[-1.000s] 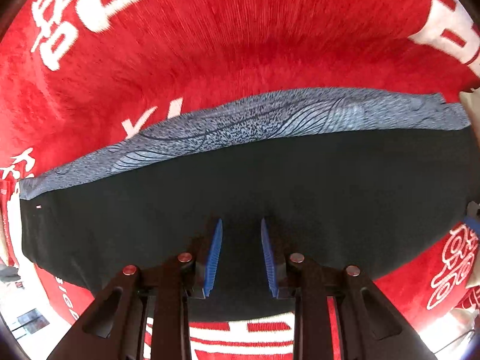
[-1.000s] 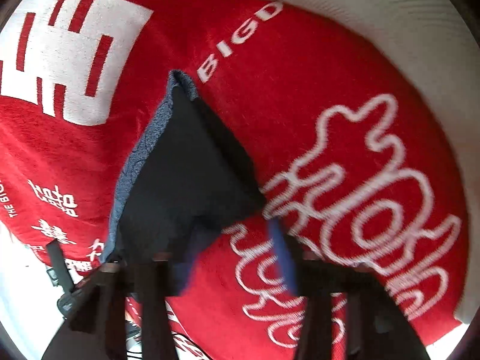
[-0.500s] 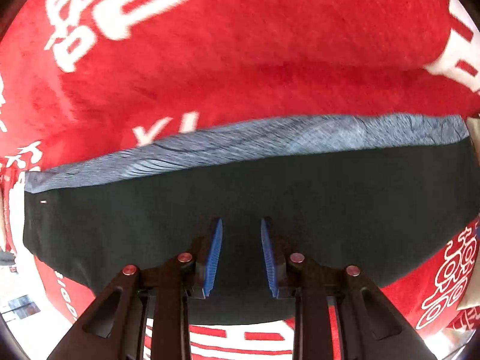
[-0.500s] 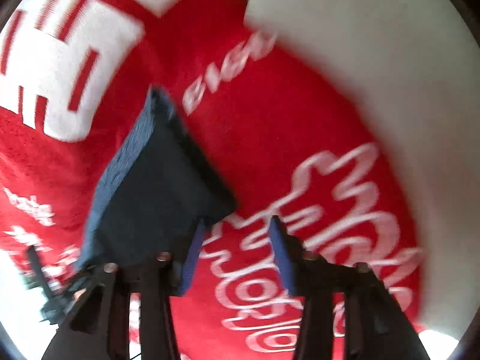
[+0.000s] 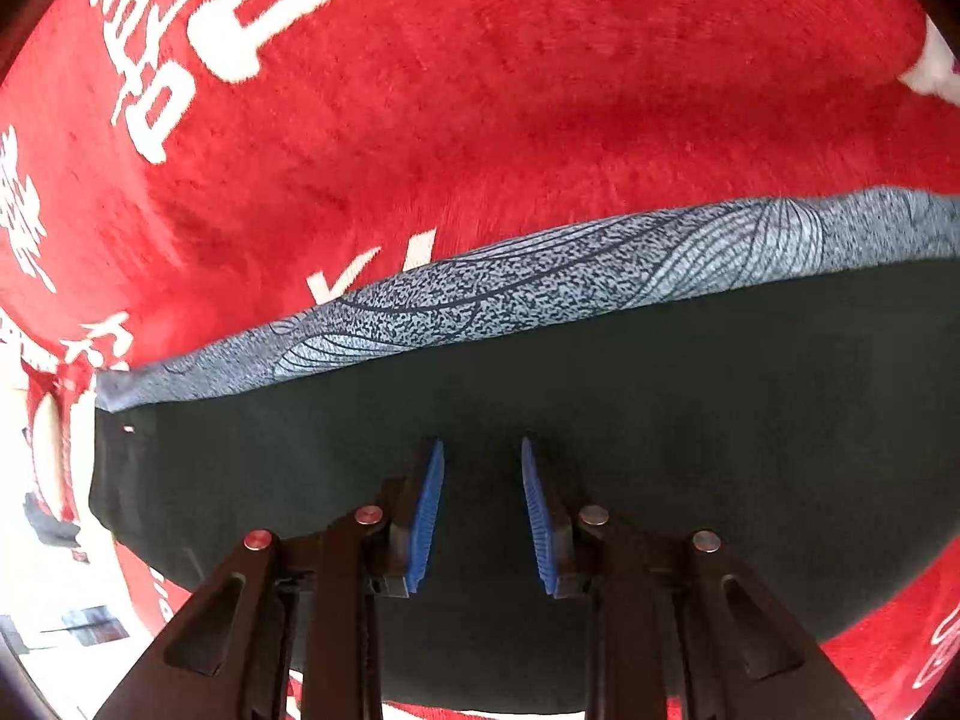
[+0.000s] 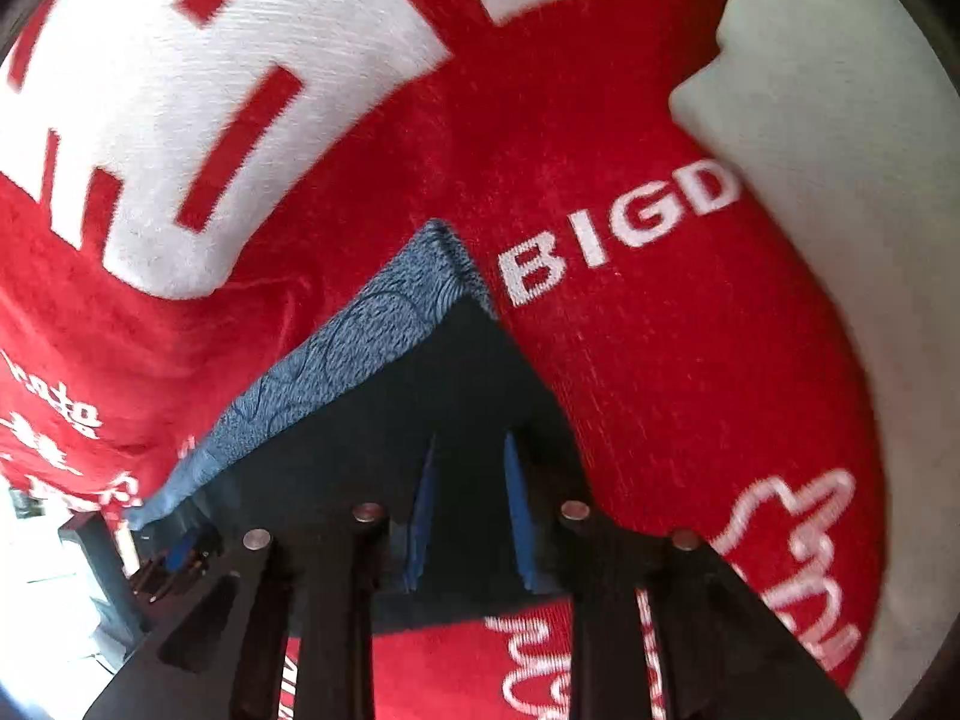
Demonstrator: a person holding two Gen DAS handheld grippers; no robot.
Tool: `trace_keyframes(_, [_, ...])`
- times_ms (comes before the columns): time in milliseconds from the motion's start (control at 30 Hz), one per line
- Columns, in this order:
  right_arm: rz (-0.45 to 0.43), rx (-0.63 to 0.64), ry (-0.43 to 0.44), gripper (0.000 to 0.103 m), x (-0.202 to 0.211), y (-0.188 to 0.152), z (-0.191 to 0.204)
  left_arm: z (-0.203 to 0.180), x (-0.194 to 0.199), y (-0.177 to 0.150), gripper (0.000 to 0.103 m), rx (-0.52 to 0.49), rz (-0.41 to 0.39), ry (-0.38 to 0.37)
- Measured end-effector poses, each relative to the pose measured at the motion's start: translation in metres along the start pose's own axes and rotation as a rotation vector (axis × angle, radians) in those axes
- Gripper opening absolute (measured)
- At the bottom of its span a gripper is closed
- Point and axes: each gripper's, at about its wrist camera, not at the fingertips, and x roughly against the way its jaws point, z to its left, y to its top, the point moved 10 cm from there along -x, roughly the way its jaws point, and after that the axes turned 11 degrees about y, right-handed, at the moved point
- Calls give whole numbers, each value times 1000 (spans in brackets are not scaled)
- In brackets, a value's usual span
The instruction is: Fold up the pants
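Black pants (image 5: 600, 420) with a blue-grey patterned band (image 5: 540, 282) along their far edge lie flat on a red blanket (image 5: 480, 90). My left gripper (image 5: 483, 450) points down onto the middle of the black cloth. Its blue pads stand close together, and dark cloth fills the narrow gap between them. In the right wrist view the pants' end (image 6: 468, 384) tapers to a patterned corner (image 6: 432, 264). My right gripper (image 6: 468, 444) hangs over that end, its jaws closing with black cloth between them. I cannot see the pads pressing on the cloth.
The red blanket (image 6: 660, 330) carries large white lettering. A white ribbed cloth or pillow (image 6: 840, 120) lies at the right. A dark device (image 6: 102, 546) and a bright floor (image 5: 48, 600) show past the blanket's left edge.
My right gripper let go of the pants' near corner, swung across over the black cloth and narrowed its jaws. The left gripper tilted slightly and kept its pads as they were.
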Motion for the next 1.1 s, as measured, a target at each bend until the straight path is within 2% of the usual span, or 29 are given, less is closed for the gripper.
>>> trace_keyframes(67, [24, 96, 46, 37, -7, -7, 36, 1, 2, -1, 30, -2, 3, 15])
trace_keyframes(100, [53, 120, 104, 38, -14, -17, 61, 3, 3, 0, 38, -4, 10, 37])
trace_keyframes(133, [82, 127, 170, 39, -21, -28, 83, 5, 5, 1, 51, -1, 17, 68])
trace_keyframes(167, [115, 132, 250, 40, -30, -42, 110, 9, 6, 3, 56, 6, 23, 94])
trace_keyframes(233, [146, 151, 286, 45, -42, -58, 133, 14, 5, 4, 58, 32, 40, 63])
trace_keyframes(300, [176, 171, 264, 45, -52, -77, 145, 17, 4, 2, 58, 49, 53, 25])
trace_keyframes(333, [187, 185, 213, 45, -58, -83, 143, 18, 5, 2, 58, 50, 55, 10])
trace_keyframes(467, [176, 256, 77, 47, -52, -81, 122, 23, 15, -1, 58, 78, 40, -93])
trace_keyframes(533, [167, 288, -9, 55, -52, -81, 111, 26, 30, -2, 59, 104, 8, -146])
trace_keyframes(567, [162, 291, -42, 58, -52, -81, 106, 27, 33, -2, 64, 120, -3, -175])
trace_keyframes(600, [160, 287, -50, 59, -50, -80, 97, 25, 32, -5, 89, 140, -4, -205])
trace_keyframes(633, [165, 286, -57, 59, -55, -81, 96, 22, 28, -7, 103, 152, 1, -226])
trace_keyframes(733, [201, 317, -100, 64, -72, -88, 87, 7, -2, -22, 103, 140, 90, -246])
trace_keyframes(767, [188, 338, -111, 65, -71, -87, 89, 5, -7, -24, 103, 159, 94, -276])
trace_keyframes(833, [191, 352, -115, 73, -73, -90, 94, 7, -7, -21, 103, 198, 68, -303])
trace_keyframes(900, [188, 366, -132, 73, -74, -91, 94, 5, -7, -19, 103, 183, 56, -296])
trace_keyframes(1100, [201, 387, -142, 75, -75, -98, 105, 2, -6, -12, 103, 230, 47, -276])
